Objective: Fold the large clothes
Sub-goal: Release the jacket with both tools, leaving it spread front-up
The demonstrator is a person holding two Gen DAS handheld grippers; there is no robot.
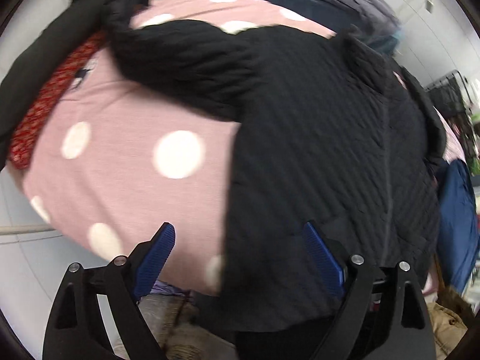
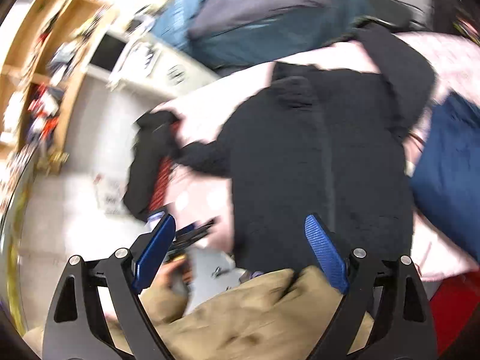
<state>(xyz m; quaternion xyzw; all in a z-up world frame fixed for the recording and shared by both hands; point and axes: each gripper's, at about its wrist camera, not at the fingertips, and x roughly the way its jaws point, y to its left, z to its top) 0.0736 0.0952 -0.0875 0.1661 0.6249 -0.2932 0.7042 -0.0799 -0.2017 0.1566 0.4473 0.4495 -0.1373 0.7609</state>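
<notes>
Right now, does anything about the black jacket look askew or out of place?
Yes. The black quilted jacket lies flat on the pink polka-dot bedding, but one sleeve sprawls out sideways, unfolded. A second dark garment and something red patterned sit bunched at the bedding's far edge. Both jaws stand open, empty.

The left wrist camera looked down from close above the black jacket (image 1: 315, 138) on the pink spotted bedcover (image 1: 126, 162). The right wrist camera sat further back and higher, facing the same black jacket (image 2: 318, 162), with wooden shelves (image 2: 39, 69) off to its left.
</notes>
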